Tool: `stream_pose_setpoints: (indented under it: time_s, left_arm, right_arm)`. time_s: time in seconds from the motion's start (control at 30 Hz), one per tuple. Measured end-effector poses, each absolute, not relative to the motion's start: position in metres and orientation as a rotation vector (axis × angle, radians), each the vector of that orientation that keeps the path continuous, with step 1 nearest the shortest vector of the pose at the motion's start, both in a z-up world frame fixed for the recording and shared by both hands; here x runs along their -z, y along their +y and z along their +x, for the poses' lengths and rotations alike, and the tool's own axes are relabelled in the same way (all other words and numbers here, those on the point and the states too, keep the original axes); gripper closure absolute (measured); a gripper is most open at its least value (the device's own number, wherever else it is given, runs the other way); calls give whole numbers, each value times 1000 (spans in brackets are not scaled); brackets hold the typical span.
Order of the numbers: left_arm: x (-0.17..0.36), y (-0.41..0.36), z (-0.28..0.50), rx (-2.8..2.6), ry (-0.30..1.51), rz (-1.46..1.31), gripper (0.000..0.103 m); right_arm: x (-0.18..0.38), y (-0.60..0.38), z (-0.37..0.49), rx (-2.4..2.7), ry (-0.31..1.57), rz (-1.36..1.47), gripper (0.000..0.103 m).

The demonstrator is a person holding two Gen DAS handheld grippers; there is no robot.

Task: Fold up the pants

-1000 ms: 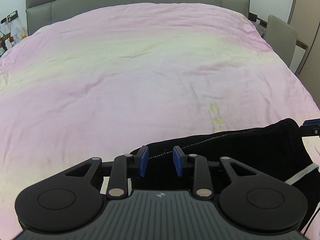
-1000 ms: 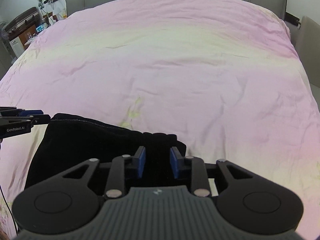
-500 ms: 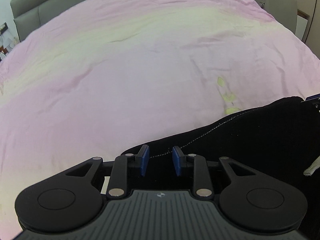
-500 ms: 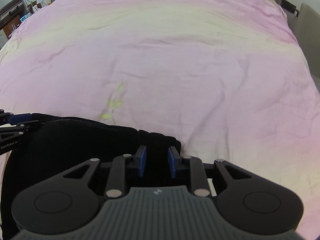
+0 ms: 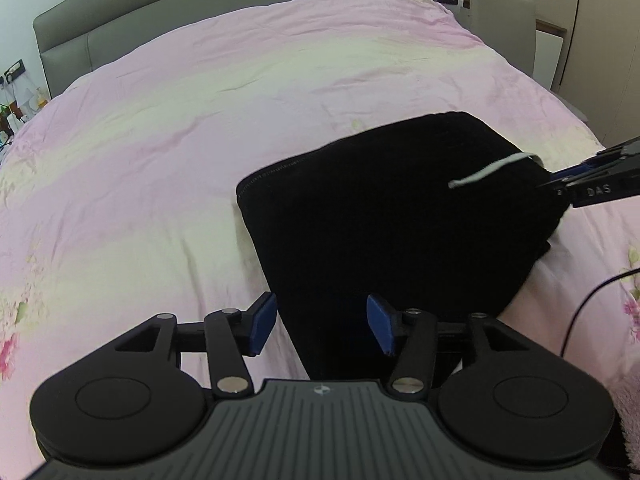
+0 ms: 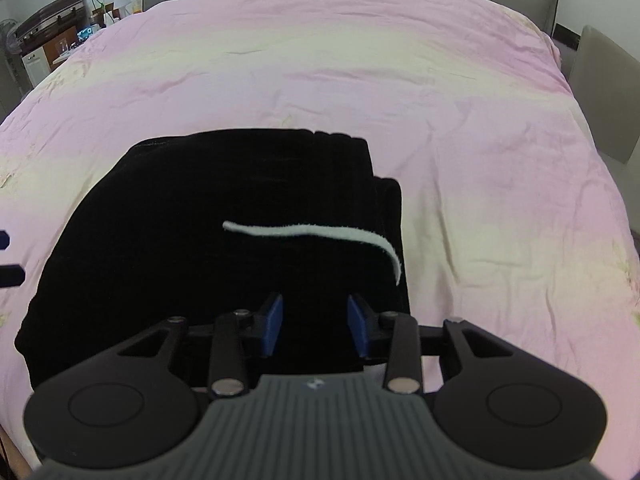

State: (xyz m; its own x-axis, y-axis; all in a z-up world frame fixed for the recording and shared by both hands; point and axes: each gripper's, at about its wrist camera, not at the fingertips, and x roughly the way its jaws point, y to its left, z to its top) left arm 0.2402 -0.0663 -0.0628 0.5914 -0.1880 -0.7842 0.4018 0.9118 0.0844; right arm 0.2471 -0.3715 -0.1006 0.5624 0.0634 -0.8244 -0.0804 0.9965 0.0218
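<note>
The black pants [image 5: 400,216] lie folded in a thick stack on the pink bedspread [image 5: 160,152], with a white drawstring [image 6: 312,232] curling across the top. My left gripper [image 5: 322,320] sits at the stack's near left corner. Its jaws are opening and stand wide apart, with cloth below them but nothing pressed by the blue pads [image 5: 262,322]. My right gripper [image 6: 316,320] is at the near right edge of the pants [image 6: 200,216]. Its jaws are opening too and do not pinch the cloth. Each gripper's tips show at the edge of the other's view, the right gripper [image 5: 592,184] and the left gripper [image 6: 6,256].
A grey padded headboard [image 5: 200,12] closes the far end of the bed. A grey chair [image 5: 504,20] stands at the bed's far right. A bedside cabinet [image 6: 48,36] with a plant is at the far left. A thin black cable [image 5: 588,296] trails over the bedspread at the right.
Both grippers were shut on the pants' edge before. Their jaws have since spread and let go of it. Both have drawn back, and the pants lie folded ahead of them with the drawstring on top.
</note>
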Motion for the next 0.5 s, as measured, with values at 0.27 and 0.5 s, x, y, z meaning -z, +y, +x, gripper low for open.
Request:
stream_pose_setpoints:
  time_s: [0.27,0.5]
  left_arm:
    - [97,-76,194,253,931,219,31]
    - [142,-88,204,99,964,177,59]
  right_arm:
    - [135,-381,237,-20,939,141,69]
    - [137,-385,234,2,890,215,69]
